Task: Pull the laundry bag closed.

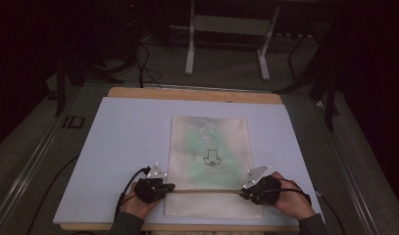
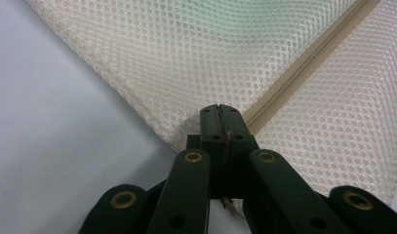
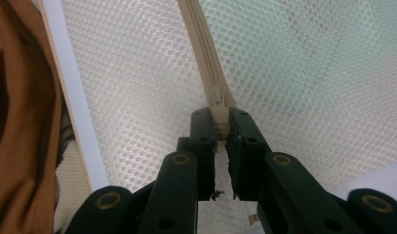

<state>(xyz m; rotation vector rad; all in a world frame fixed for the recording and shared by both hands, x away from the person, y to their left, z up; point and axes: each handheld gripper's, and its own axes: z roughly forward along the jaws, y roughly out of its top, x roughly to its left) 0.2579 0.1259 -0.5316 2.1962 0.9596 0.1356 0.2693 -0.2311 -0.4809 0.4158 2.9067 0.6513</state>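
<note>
A cream mesh bag (image 1: 209,147) lies flat on the pale board (image 1: 123,142), with something green and a black drawing showing through it. A beige zipper (image 1: 207,191) runs across its near end. My left gripper (image 1: 171,187) is at the bag's left edge, where the zipper ends. In the left gripper view my left gripper (image 2: 219,109) has its jaws pressed together on the mesh bag (image 2: 186,58) beside the zipper (image 2: 303,68). My right gripper (image 1: 242,192) is at the zipper's right end. In the right gripper view my right gripper (image 3: 220,117) is shut on the zipper pull (image 3: 218,105).
The board rests on a wooden table (image 1: 187,93). Beyond the table a white metal frame (image 1: 189,54) stands on the floor with dark cables (image 1: 143,63) around it. Brown fabric (image 3: 15,122) hangs past the board's near edge.
</note>
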